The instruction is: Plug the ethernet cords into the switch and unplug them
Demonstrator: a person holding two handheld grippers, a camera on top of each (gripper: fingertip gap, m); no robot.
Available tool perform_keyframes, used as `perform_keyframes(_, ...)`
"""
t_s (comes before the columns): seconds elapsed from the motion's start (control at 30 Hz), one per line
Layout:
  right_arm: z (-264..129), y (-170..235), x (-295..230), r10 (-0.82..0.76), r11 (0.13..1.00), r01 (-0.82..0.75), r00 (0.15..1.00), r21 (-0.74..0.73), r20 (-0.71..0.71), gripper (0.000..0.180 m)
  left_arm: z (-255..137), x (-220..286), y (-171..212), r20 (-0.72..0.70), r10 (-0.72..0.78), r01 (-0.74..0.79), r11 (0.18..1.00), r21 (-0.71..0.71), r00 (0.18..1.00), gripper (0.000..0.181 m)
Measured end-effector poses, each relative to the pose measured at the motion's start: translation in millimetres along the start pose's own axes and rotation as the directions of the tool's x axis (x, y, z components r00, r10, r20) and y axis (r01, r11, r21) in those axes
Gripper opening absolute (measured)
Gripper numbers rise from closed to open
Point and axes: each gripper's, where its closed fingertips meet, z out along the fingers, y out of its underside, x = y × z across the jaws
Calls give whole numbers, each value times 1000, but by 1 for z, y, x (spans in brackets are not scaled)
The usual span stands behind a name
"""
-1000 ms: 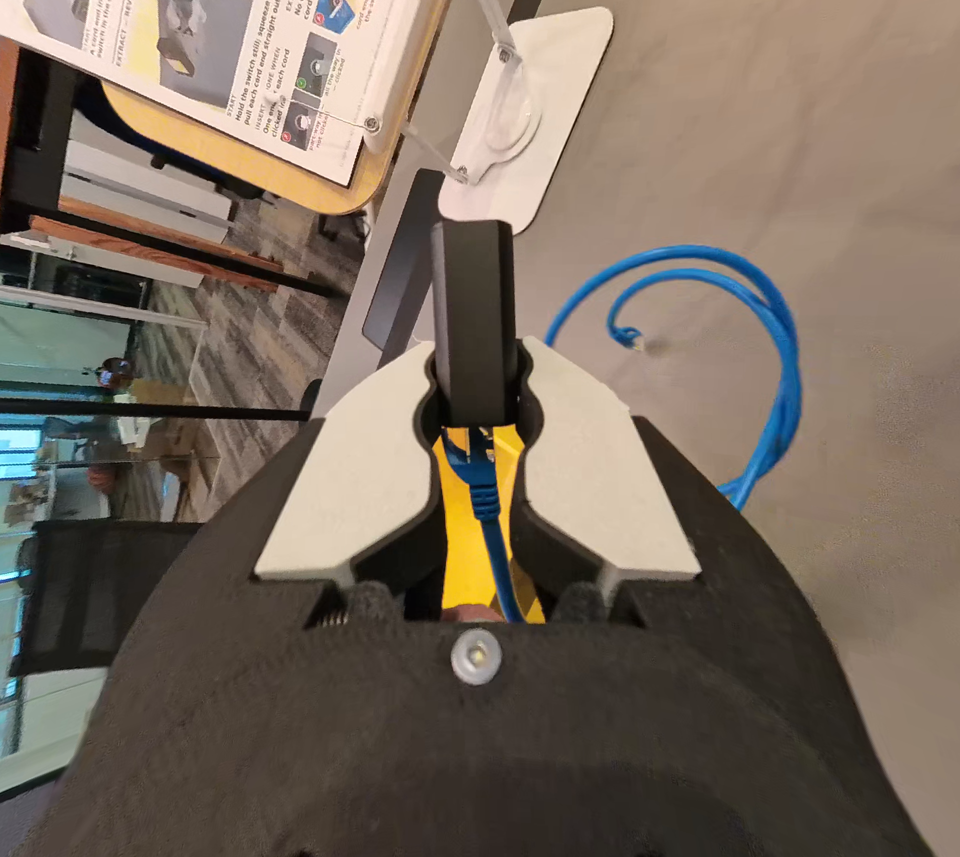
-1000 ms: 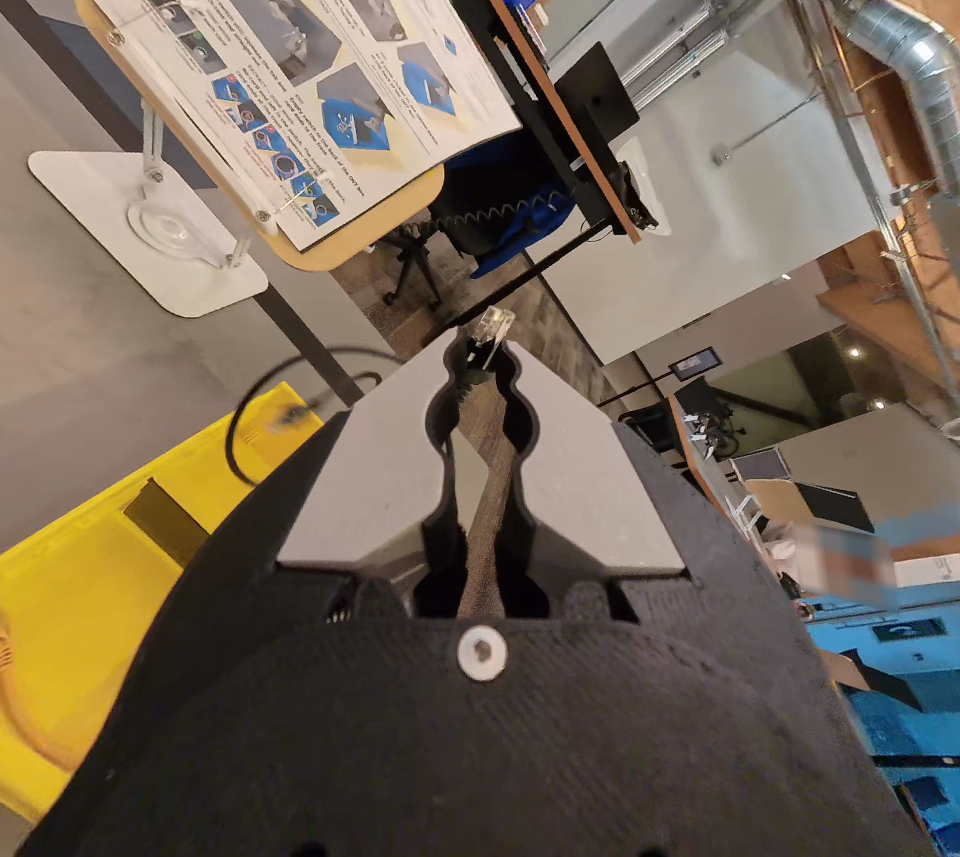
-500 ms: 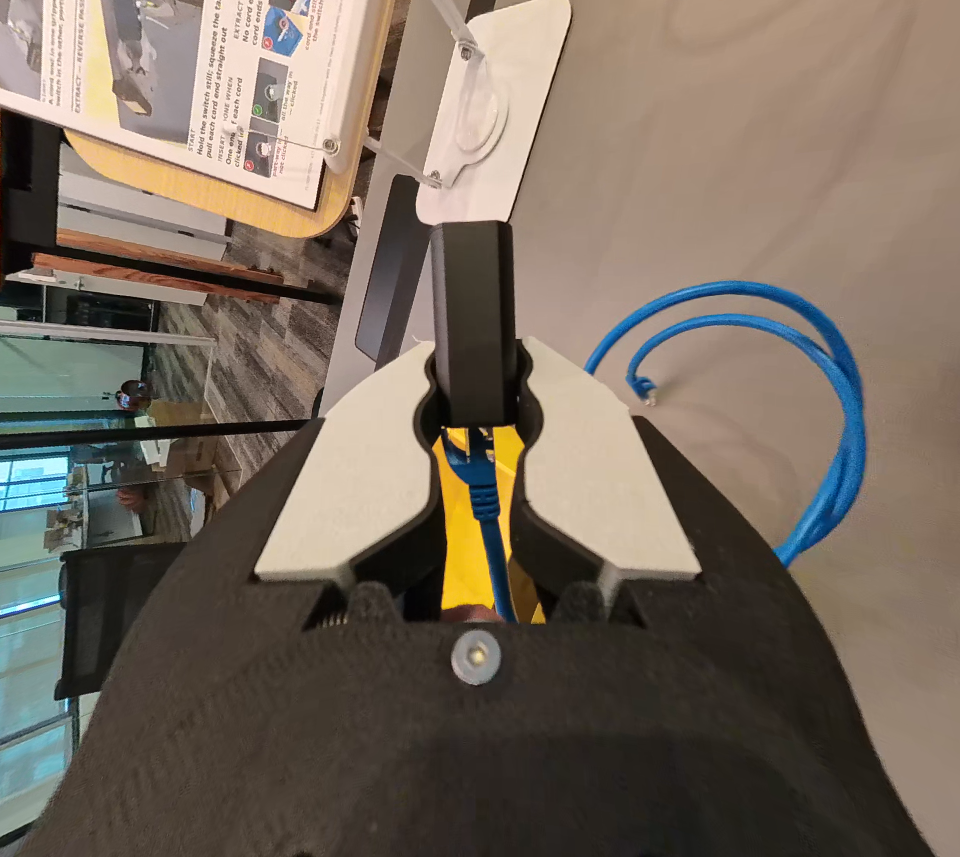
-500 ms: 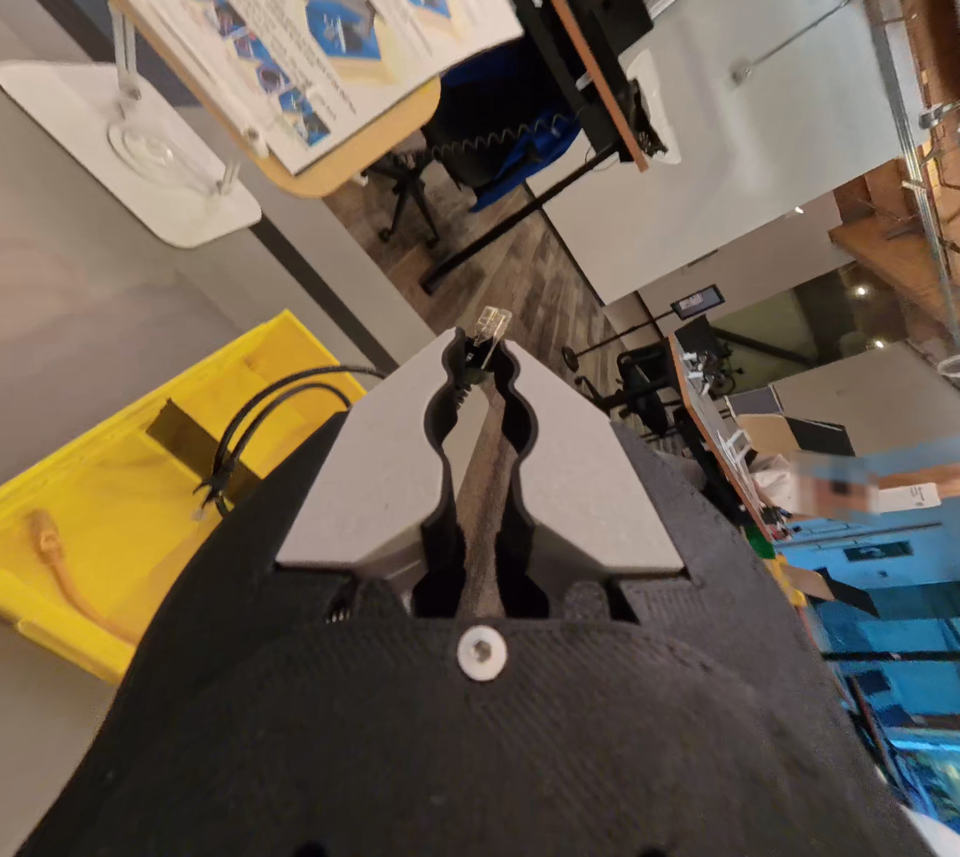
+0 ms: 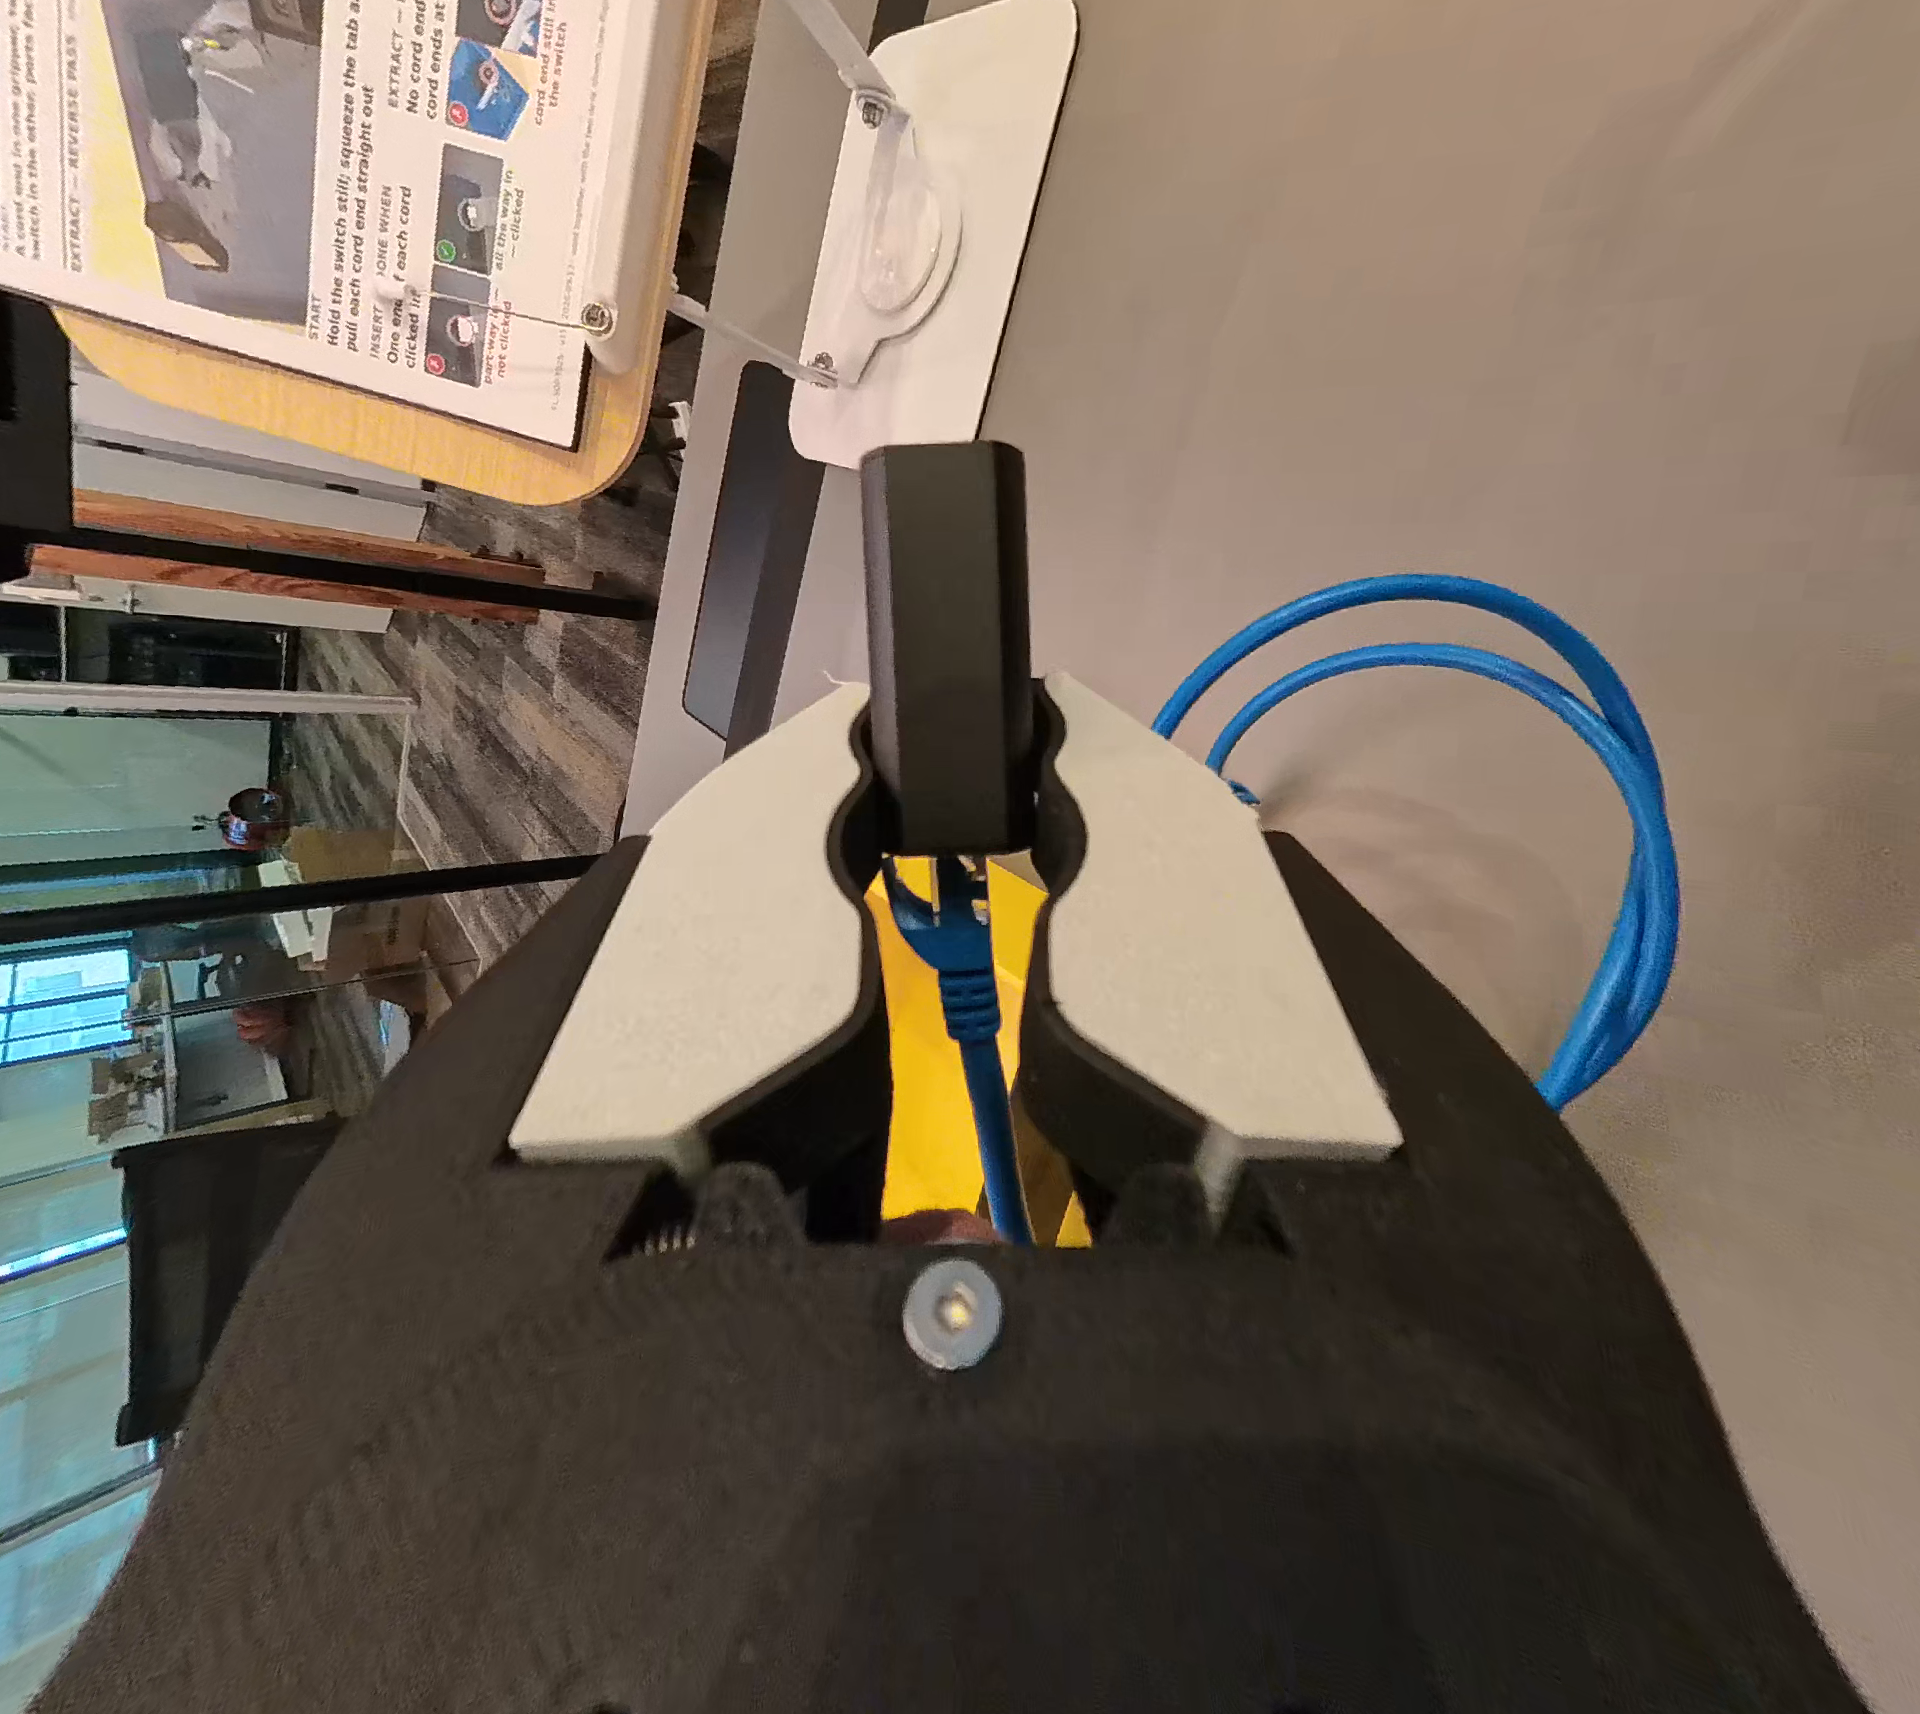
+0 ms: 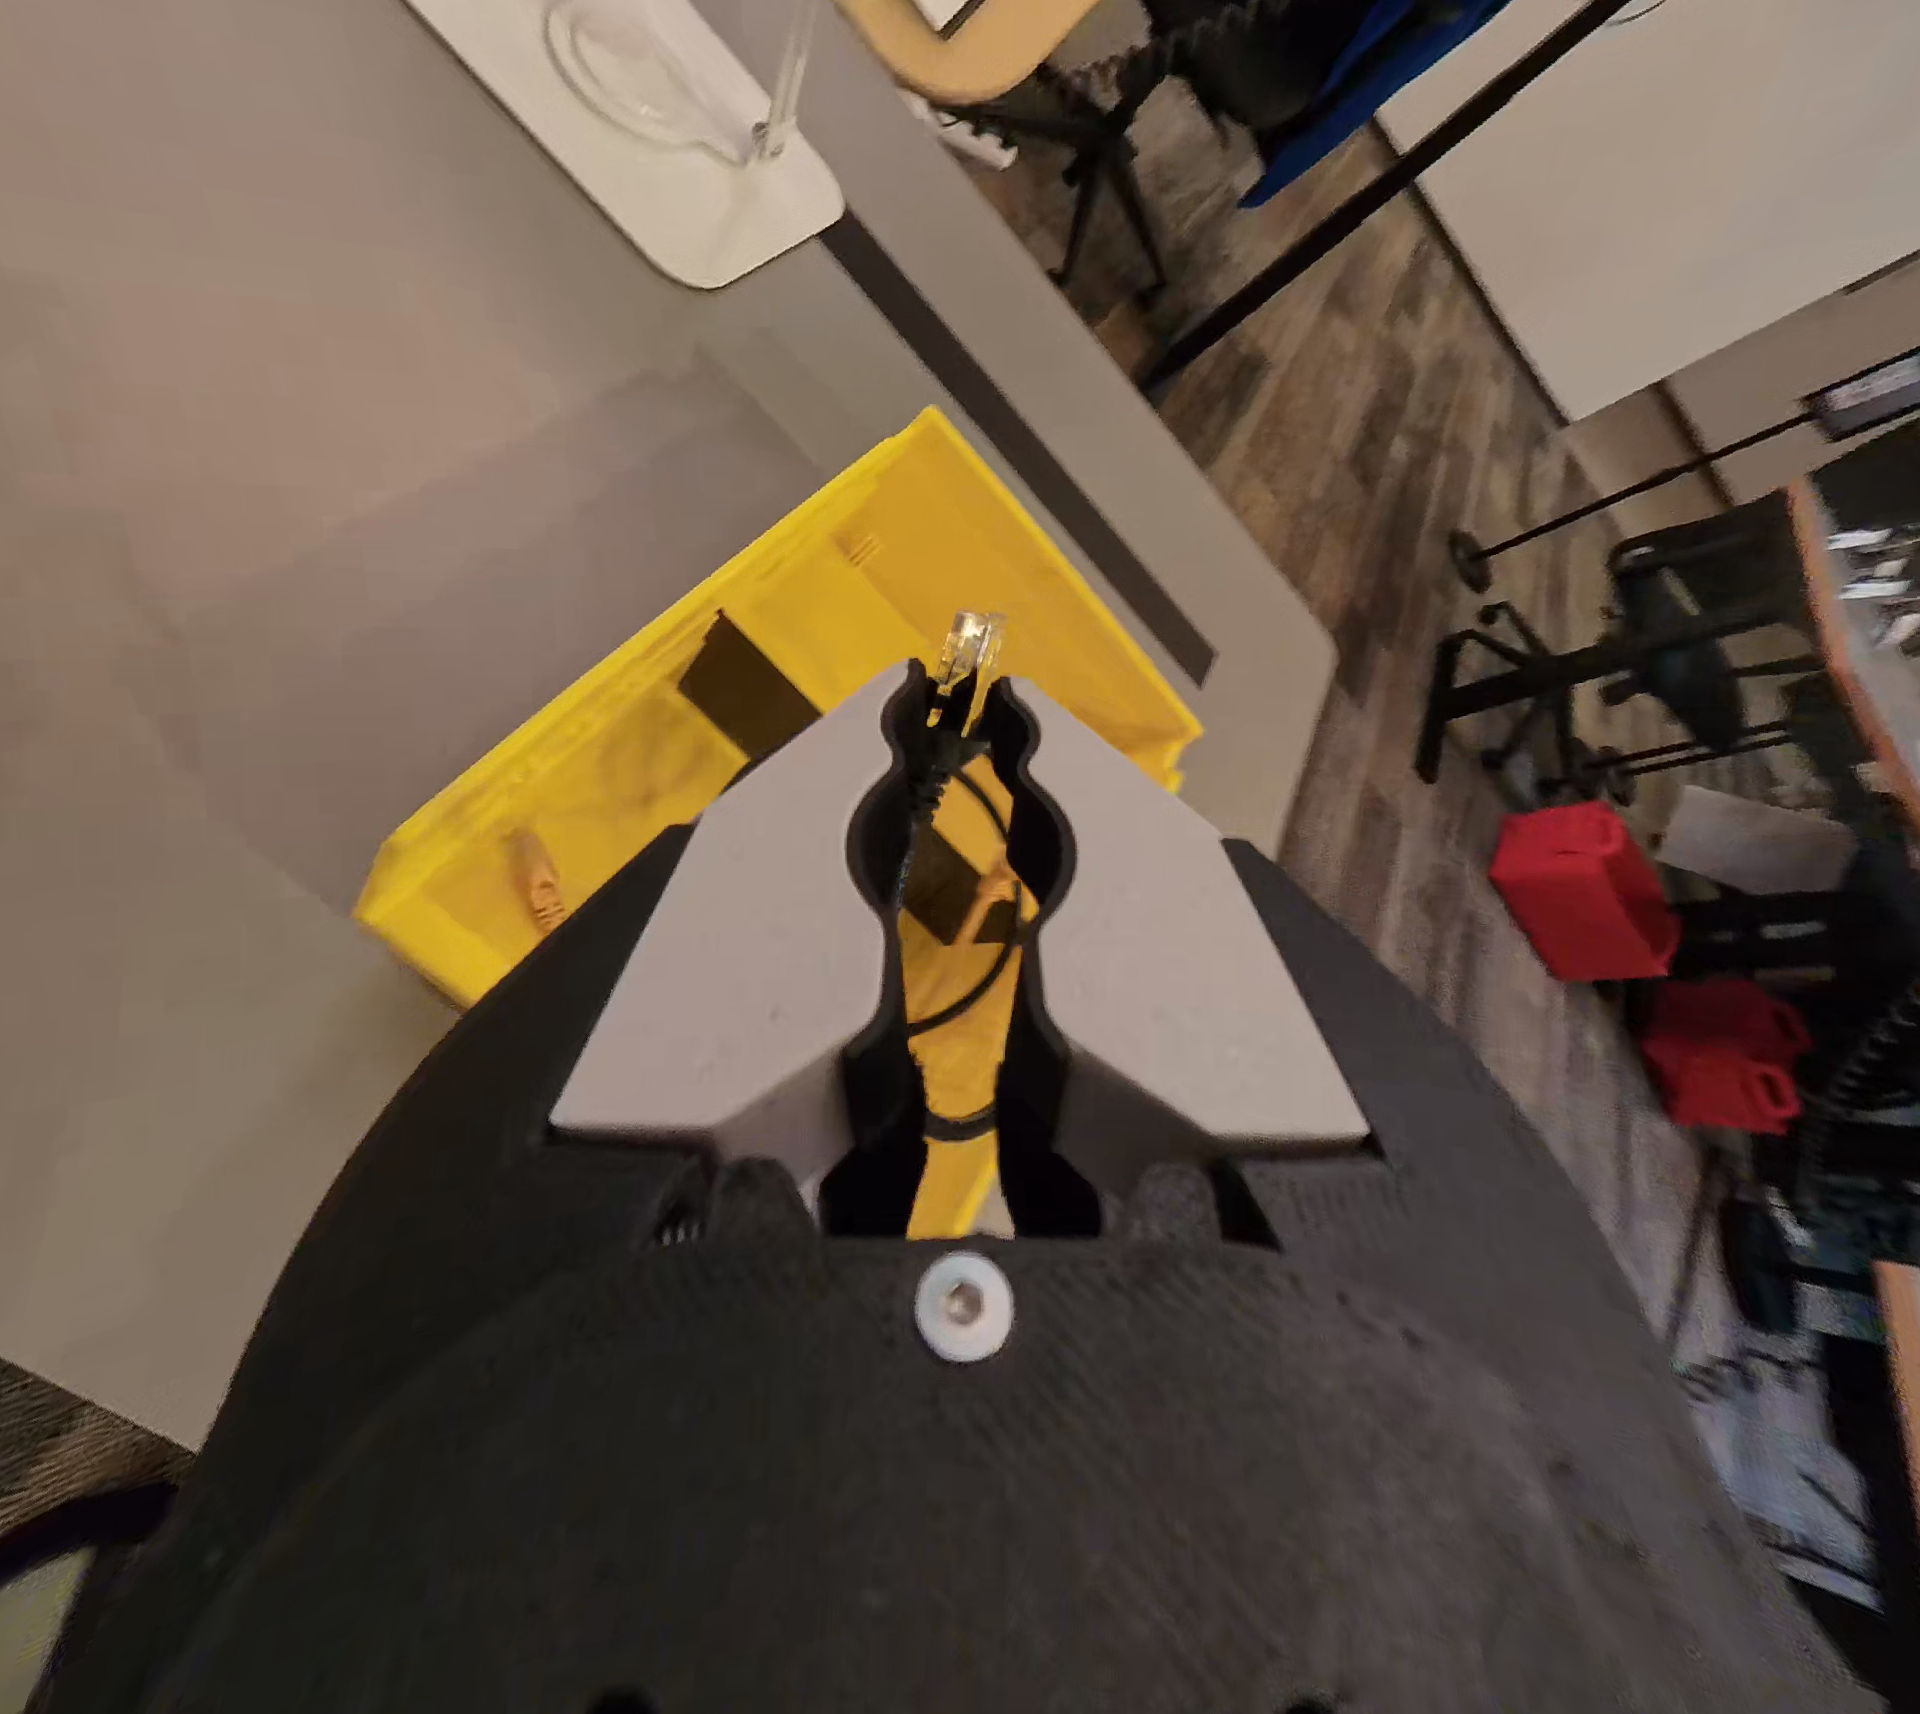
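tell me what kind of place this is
Probably an office or lab workspace set up for recording a task: a grey table with an instruction sheet on a stand, a yellow bin of cords, and office chairs on the wood-look floor beyond.

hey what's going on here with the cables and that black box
A person is working two handheld grippers. The left gripper is shut on a black switch that has a blue ethernet cord plugged into its near end, the cord looping over the grey table. The right gripper is shut on a black cord, its clear plug pointing forward above a yellow bin.
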Motion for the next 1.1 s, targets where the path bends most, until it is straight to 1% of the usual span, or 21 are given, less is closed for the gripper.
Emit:
perform_keyframes(0.1,28,31,-23,89,996,-87,992,-24,88,10,-1,1,-2,-2,1,-1,1000,7,1000,25)
perform_keyframes(0.23,62,77,-55,234,969,-210,951,-130,204,11,-2,2,-7,-3,7,-7,1000,17,1000,25)
perform_keyframes(0.33,83,113,-78,249,948,-185,939,-260,239,15,-3,4,-11,-6,12,-11,1000,25,1000,25)
perform_keyframes(0.4,87,123,-93,250,937,-159,927,-312,279,34,-3,6,-13,-7,17,-16,1000,26,1000,25)
perform_keyframes(0.5,81,122,-92,225,938,-130,933,-321,282,65,-3,7,-15,-9,20,-20,999,30,1000,25)
perform_keyframes(0.53,77,119,-88,225,940,-135,935,-312,275,69,-3,7,-16,-10,21,-20,999,32,1000,25)
perform_keyframes(0.6,65,109,-80,242,947,-160,927,-279,287,75,-4,7,-18,-10,20,-19,999,39,1000,25)
perform_keyframes(0.67,50,94,-67,242,956,-181,932,-231,270,76,-4,8,-20,-10,16,-15,999,51,1000,25)
perform_keyframes(0.77,29,72,-62,185,971,-136,950,-198,251,79,-5,8,-24,-9,8,-7,998,67,1000,25)
perform_keyframes(0.8,24,58,-63,151,980,-112,958,-165,245,77,-6,8,-25,-7,8,-8,997,75,1000,25)
perform_keyframes(0.93,9,-27,-103,18,996,-46,950,82,313,69,-12,14,-43,-14,21,-19,986,167,1000,25)
perform_keyframes(1.03,10,-90,-150,-102,964,-1,922,265,373,68,-20,21,-62,-18,38,-32,965,260,999,25)
perform_keyframes(1.1,15,-125,-181,-161,930,-6,892,368,422,67,-26,28,-74,-27,68,-55,941,333,997,25)
